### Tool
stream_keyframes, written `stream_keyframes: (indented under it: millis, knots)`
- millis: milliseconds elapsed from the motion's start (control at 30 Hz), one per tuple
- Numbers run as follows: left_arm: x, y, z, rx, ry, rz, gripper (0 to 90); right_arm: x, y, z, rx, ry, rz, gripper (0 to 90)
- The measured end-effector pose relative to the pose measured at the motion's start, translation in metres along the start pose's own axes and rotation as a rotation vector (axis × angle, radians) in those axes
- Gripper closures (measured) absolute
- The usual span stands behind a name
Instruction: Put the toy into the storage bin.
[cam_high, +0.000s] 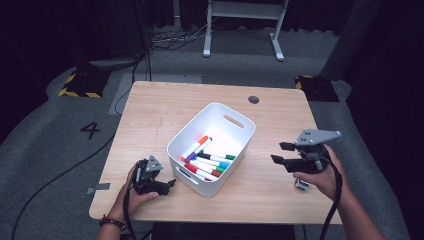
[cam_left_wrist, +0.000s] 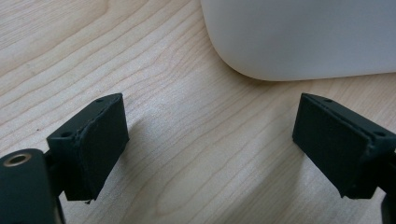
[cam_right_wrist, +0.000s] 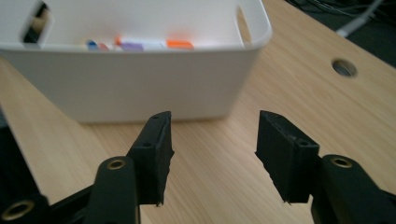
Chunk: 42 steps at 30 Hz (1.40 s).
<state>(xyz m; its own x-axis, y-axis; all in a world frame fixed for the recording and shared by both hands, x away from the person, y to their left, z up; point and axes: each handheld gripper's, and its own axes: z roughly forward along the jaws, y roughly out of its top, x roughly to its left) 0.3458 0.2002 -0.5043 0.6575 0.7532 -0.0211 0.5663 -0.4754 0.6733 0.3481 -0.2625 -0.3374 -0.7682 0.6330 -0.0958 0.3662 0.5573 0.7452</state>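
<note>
Well apart, both grippers' empty jaws flanking white bin (cam_high: 220, 150) on table (cam_high: 150, 110)

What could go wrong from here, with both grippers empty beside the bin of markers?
1. The left gripper rests open on the table right by the bin; a careless move could shove the bin.
2. The markers lie piled and overlapping, so a grab may catch two or slip off one.
3. The right gripper hovers open near the table's right edge, and its cable could snag there.
</note>
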Motion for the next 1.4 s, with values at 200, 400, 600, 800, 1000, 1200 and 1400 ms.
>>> stream_keyframes:
  millis: [200, 400, 600, 800, 1000, 1200, 1400]
  knots:
    - [0.0, 0.0, 0.0, 0.001, 0.001, 0.003, 10.5, -0.015, -0.068, 0.001, 0.042, -0.136, 0.098, 38.7]
    - [0.0, 0.0, 0.0, 0.001, 0.002, 0.0, 10.5, -0.028, -0.121, 0.007, 0.047, -0.193, 0.263, 30.7]
    - [0.0, 0.0, 0.0, 0.002, 0.002, 0.0, 10.5, -0.032, -0.155, 0.025, 0.117, -0.245, 0.401, 27.9]
    - [0.0, 0.0, 0.0, 0.001, 0.002, 0.0, 10.5, -0.034, -0.168, 0.038, 0.148, -0.279, 0.45, 28.5]
    - [0.0, 0.0, 0.0, 0.001, 0.002, 0.0, 10.5, -0.035, -0.171, 0.043, 0.132, -0.281, 0.433, 28.4]
    - [0.0, 0.0, 0.0, 0.001, 0.002, 0.0, 10.5, -0.04, -0.171, 0.052, 0.085, -0.209, 0.361, 31.0]
    - [0.0, 0.0, 0.0, 0.001, 0.002, 0.001, 10.5, -0.038, -0.167, 0.06, 0.067, -0.177, 0.298, 34.0]
